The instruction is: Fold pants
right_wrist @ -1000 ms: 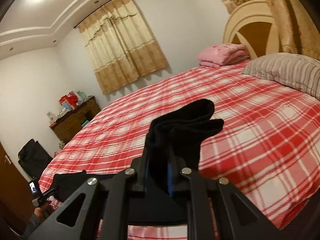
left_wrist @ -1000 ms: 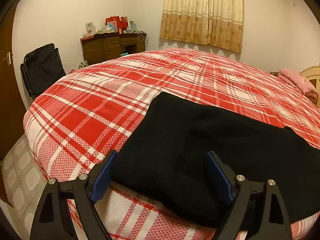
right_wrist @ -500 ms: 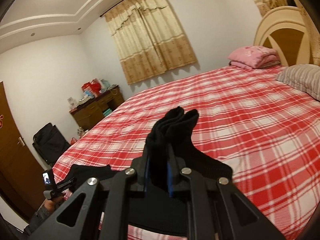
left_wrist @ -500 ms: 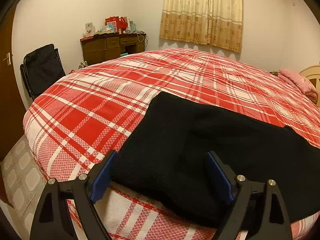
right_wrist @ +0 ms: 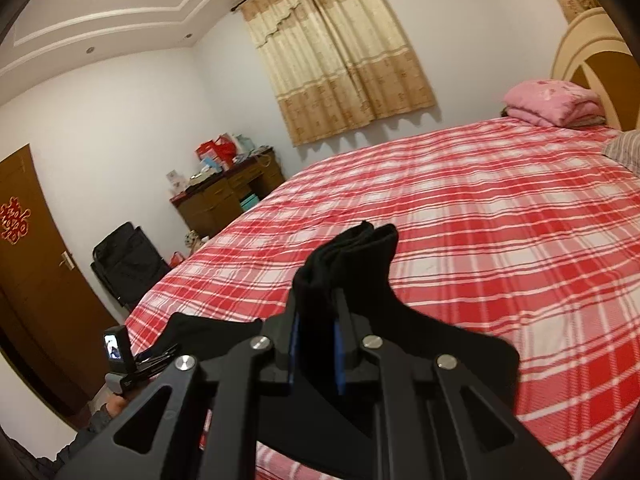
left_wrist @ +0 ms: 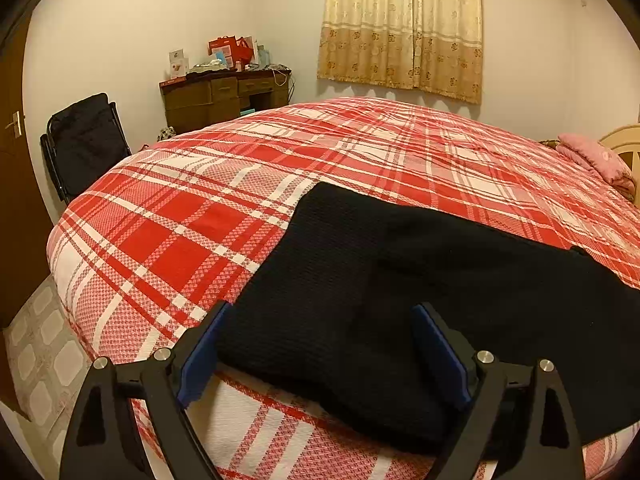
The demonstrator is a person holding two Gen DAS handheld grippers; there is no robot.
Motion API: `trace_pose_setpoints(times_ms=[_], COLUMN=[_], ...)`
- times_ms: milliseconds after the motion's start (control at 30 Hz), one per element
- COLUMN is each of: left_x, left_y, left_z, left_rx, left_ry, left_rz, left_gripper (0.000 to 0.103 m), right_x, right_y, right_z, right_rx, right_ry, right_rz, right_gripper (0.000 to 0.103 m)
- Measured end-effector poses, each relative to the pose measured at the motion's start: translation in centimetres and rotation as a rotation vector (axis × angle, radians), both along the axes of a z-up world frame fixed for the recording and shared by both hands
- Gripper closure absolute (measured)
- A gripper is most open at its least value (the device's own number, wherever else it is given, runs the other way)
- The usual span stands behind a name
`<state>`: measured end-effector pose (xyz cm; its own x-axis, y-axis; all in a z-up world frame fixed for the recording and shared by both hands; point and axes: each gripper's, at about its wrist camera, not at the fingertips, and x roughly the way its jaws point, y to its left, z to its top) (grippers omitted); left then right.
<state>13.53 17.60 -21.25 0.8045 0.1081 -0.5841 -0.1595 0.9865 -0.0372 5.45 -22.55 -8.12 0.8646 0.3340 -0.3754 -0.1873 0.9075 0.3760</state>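
Black pants [left_wrist: 360,280] lie flat on the red plaid bed [left_wrist: 200,232], near its front edge. My left gripper [left_wrist: 320,320] is open, its blue-padded fingers [left_wrist: 196,360] resting either side of the pants' near end, holding nothing. My right gripper [right_wrist: 316,312] is shut on a bunched end of the pants [right_wrist: 344,256] and holds it lifted above the bed, the fabric sticking up past the fingertips. The left gripper [right_wrist: 156,360] shows at the lower left of the right wrist view.
A wooden desk [left_wrist: 224,96] with red bags and a black folding chair [left_wrist: 84,140] stand by the far wall. A brown door [right_wrist: 28,264] is on the left. Pink folded bedding [right_wrist: 552,104] and a striped pillow [right_wrist: 624,148] lie by the headboard [right_wrist: 592,56].
My right gripper has carried the held pants end leftward, toward the left gripper and the foot of the bed. The left gripper has stayed still and open.
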Motion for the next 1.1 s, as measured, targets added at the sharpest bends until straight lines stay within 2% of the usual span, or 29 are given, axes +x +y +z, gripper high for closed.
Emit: trace_pose_setpoints(times_ms=[267, 533, 767, 867, 900, 967, 1067, 1100], left_x=[-0.1, -0.1, -1.1, -1.8, -1.9, -2.0, -1.9, -1.8], left_y=[0.0, 0.0, -0.3, -1.5, -1.9, -2.9, -5.7, -7.1], left_z=[0.0, 0.0, 1.4, 2.8, 3.2, 3.9, 4.7, 4.9], left_rx=[0.006, 0.001, 0.006, 0.041, 0.037, -0.018, -0.114, -0.135], left_ry=[-0.001, -0.007, -0.067, -0.105, -0.111, -0.106, -0.082, -0.068], left_rz=[-0.002, -0.003, 0.020, -0.005, -0.025, -0.091, -0.252, -0.313], left_gripper=[0.011, 0.011, 0.011, 0.011, 0.011, 0.011, 0.011, 0.011], right_x=[2.3, 3.8, 4.5, 5.2, 5.5, 5.5, 4.6, 4.1], right_y=[4.0, 7.7, 10.2, 11.4, 11.8, 12.0, 11.8, 11.4], right_z=[-1.8, -5.6, -9.0, -10.8, -11.6, -12.4, -11.9, -11.2], right_rx=[-0.035, -0.116, -0.188, -0.242, -0.262, -0.262, -0.263, -0.267], right_ry=[0.038, 0.118, 0.193, 0.273, 0.310, 0.339, 0.326, 0.309], right_rz=[0.087, 0.163, 0.227, 0.266, 0.281, 0.309, 0.329, 0.328], right_gripper=[0.086, 0.086, 0.086, 0.077, 0.060, 0.044, 0.043, 0.039])
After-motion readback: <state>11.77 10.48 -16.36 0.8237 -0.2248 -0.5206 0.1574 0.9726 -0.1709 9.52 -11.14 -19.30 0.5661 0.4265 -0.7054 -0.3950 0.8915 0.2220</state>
